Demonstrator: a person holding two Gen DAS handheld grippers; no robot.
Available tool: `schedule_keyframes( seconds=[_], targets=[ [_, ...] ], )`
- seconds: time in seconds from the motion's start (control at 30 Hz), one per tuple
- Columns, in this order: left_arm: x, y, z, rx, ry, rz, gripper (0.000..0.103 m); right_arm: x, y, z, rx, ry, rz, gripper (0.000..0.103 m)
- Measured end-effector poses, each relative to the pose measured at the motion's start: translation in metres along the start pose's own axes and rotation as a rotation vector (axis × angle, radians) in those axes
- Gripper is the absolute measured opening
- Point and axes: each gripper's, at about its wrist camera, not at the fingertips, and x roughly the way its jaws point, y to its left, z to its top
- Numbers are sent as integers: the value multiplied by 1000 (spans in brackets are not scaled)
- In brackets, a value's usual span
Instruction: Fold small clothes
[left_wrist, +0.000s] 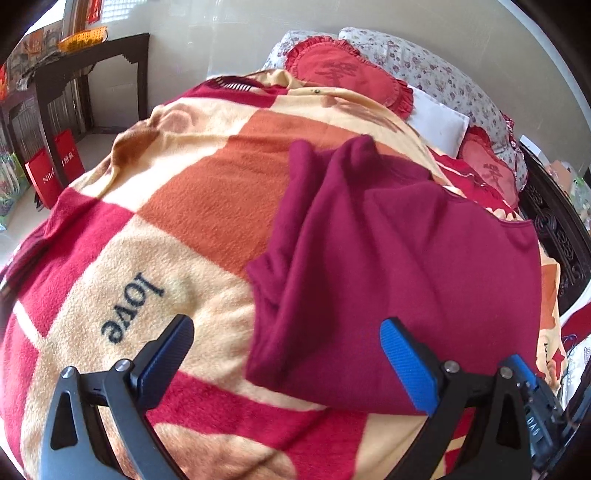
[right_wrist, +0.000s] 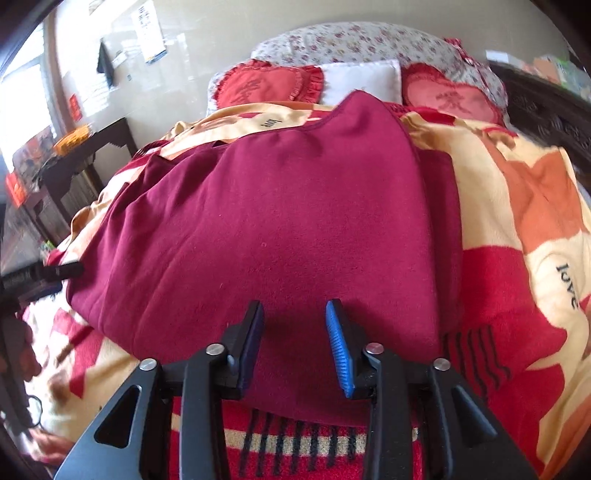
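Closest in, the right tongs hover just over the near hem of the maroon garment, pads parted with a narrow gap and only cloth showing beneath them, nothing pinched. That low, forward-tilted pose reads as lining up on the hem, probably for a fold away from the person.

Over on the other side, the left tongs are spread wide and empty, straddling the garment's left edge, one pad over the fleece blanket, the other over maroon cloth. My guess is they hold apart like that so they can drop onto the side seam.

The garment itself lies spread on the blanket in the middle of the bed, mostly flat, with a loose ridge of folds running up its left side; that bunching likely needs smoothing before any crease holds. It looks partly doubled already, a darker layer peeking out along the edges.

Further back, two red heart cushions and a white pillow sit against the floral bedding, well clear of the work. Beyond, at left, a dark side table stands by the wall.
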Motion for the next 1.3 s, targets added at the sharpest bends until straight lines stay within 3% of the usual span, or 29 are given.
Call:
schedule_keyframes(
  seconds=[0.23,0.43,0.57,0.7,0.93,1.07,1.17,1.3],
  targets=[
    [2,-55,1,102,1,30,103,4,6,-7,-33,-22,0,32],
    [6,-72,-3,163,36,63,103,4,5,-9,-27,-26,30,39],
    [3,-65,3,134,24,57,103,6,8,-9,-42,-17,58,51],
    [0,-51,7,82,37,37,103,7,9,-9,-43,-15,70,54],
    [-6,-10,12,76,13,44,103,5,14,-5,-55,11,56,55],
    [1,13,16,56,9,-12,103,-3,30,20,-19,44,143,52],
    [16,23,16,41,49,-76,103,13,54,51,11,98,186,52],
    [33,35,15,5,80,-138,102,47,106,97,-40,158,240,53]
  ],
)
